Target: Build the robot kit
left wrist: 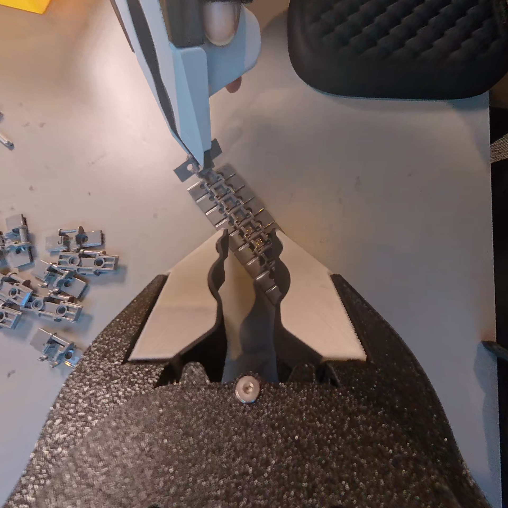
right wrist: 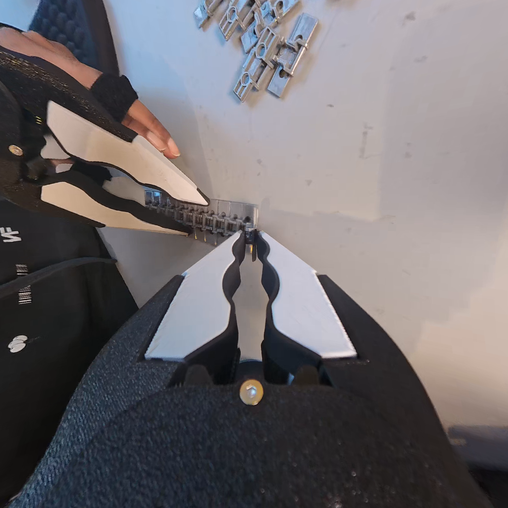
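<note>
A chain of joined grey track links (left wrist: 233, 209) lies on the pale table (left wrist: 371, 178). My left gripper (left wrist: 250, 236) is shut on the chain's near end, one finger on each side. My right gripper (left wrist: 202, 165) comes in from above, shut on a single grey link (left wrist: 182, 173) that touches the chain's far end. In the right wrist view my right gripper (right wrist: 249, 235) pinches that link (right wrist: 250, 247) upright against the end of the chain (right wrist: 220, 217). The left gripper (right wrist: 196, 217) clamps the chain from the left, with a person's hand (right wrist: 154, 134) behind it.
A pile of several loose grey links (left wrist: 57, 277) lies at the left; in the right wrist view the pile (right wrist: 264, 46) is at the top. A black padded chair back (left wrist: 398, 46) overhangs the far right corner. The table edge (left wrist: 490, 220) runs down the right. A yellow object (left wrist: 27, 5) sits top left. The left gripper's tips are roughly 6 cm from the right gripper's. The yellow object (left wrist: 27, 5) is closer to my right gripper, around 20 cm from its tips; the left tips are 25 cm off.
</note>
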A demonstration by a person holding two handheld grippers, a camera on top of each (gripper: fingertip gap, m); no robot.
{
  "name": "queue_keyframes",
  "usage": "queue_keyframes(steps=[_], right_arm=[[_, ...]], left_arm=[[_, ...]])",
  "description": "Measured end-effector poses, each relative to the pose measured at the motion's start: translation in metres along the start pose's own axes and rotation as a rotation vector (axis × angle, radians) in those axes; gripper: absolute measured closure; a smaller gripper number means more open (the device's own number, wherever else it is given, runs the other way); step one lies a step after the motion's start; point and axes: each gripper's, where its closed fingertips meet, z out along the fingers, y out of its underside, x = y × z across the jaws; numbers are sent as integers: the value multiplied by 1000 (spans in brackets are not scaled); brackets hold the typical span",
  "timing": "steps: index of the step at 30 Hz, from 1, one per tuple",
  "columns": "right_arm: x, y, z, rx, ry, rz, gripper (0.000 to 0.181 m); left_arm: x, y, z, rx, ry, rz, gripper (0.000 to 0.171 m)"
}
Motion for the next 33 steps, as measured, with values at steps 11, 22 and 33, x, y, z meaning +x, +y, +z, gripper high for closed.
queue_keyframes(steps=[11,22,33], right_arm=[[2,0,5,12,-3,62,174],[4,-1,8,-4,114,-42,174],[4,-12,-9,97,46,-64,154]], left_arm=[[1,0,0,0,-3,2,142],[3,1,0,-1,-3,10,147],[6,3,-2,-3,32,1,147]])
